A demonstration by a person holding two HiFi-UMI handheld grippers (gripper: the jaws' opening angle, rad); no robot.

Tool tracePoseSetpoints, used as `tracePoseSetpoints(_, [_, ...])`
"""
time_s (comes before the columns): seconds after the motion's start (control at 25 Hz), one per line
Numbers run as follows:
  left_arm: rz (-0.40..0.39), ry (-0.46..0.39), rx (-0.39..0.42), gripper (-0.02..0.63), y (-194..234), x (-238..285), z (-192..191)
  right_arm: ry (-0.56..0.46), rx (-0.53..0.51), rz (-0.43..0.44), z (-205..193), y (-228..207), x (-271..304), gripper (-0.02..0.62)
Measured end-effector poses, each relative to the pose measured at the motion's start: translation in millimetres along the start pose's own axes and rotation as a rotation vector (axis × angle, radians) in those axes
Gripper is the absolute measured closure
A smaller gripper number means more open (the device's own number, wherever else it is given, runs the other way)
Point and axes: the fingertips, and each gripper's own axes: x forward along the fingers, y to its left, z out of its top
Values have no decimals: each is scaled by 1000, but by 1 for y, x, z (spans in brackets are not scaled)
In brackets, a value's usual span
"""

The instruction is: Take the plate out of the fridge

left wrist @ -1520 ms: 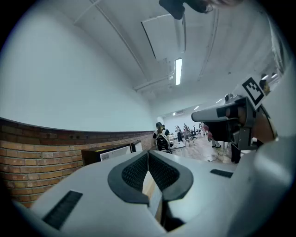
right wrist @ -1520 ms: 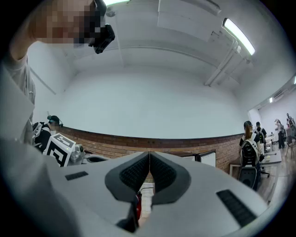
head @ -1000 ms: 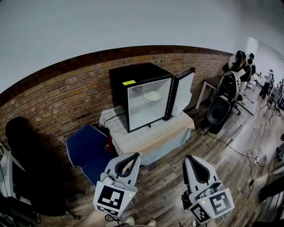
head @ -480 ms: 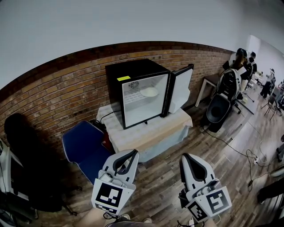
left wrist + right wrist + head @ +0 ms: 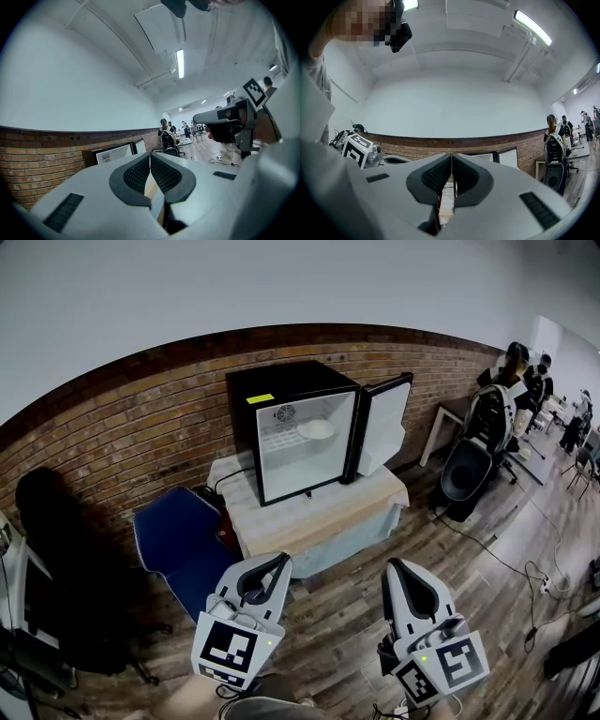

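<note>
A white plate point(image 5: 317, 429) lies on the upper shelf inside the small black fridge point(image 5: 291, 432), whose door point(image 5: 382, 427) stands swung open to the right. The fridge sits on a low table point(image 5: 319, 514) against the brick wall. My left gripper point(image 5: 284, 560) and right gripper point(image 5: 391, 565) are both held low in the head view, well short of the table, pointing toward the fridge. Both are shut with nothing between the jaws. In the left gripper view the left gripper point(image 5: 150, 155) shows its pads together, and the right gripper point(image 5: 452, 155) shows the same in its own view.
A blue chair point(image 5: 178, 545) stands left of the table, with a dark bag point(image 5: 66, 587) further left. A black office chair point(image 5: 469, 470) and a white side table point(image 5: 445, 423) are to the right. People stand at the far right. Cables point(image 5: 525, 568) run over the wooden floor.
Both grippers and the view have shifted slightly toward the fridge, which now sits a little larger and more centred. The jaws stay shut and the fridge door has not moved.
</note>
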Motion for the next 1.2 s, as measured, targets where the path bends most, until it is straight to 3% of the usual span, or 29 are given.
tracePoseSetpoints(0.6, [14,0,1,586,4,23,-13,-5,3,31,-26,-11,22,566])
tracePoseSetpoints(1.2, [-10,9,11,586,60,101,-40,36,8,12,-57,-54,111,566])
